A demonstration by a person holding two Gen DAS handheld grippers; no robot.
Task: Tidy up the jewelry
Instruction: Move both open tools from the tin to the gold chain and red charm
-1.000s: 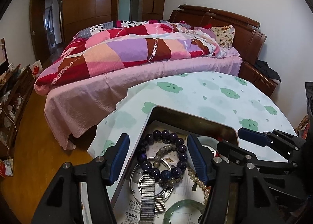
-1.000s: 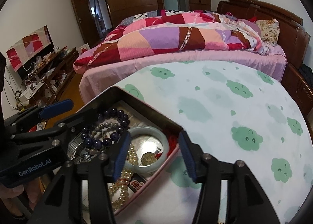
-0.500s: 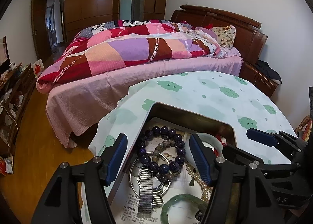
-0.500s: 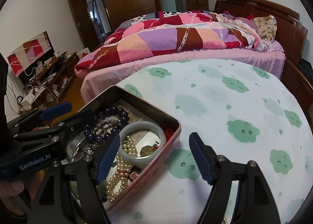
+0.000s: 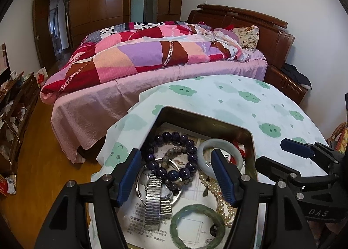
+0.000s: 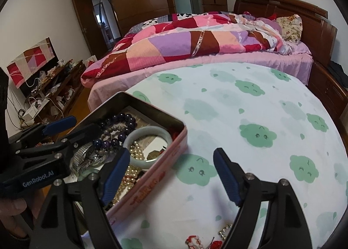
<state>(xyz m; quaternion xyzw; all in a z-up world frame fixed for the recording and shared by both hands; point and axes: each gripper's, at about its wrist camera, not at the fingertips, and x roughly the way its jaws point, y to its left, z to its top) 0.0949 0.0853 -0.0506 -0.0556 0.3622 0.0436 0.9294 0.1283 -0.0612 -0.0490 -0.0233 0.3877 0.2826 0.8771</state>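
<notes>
The left claw hangs with its jaws apart and empty over the open tin, straddling the dark purple bead bracelet, while the right claw, equally spread and holding nothing, straddles the tin's pink side wall on the cloud-print counter. Inside lie a pale jade bangle, a grey bead bracelet, a pearl strand running toward the camera, a green bangle and a steel watch whose band's long axis also points toward the camera, all on printed paper. Only the right wrist view shows what seem to be loose red and gold pieces on the counter near the bottom edge.
</notes>
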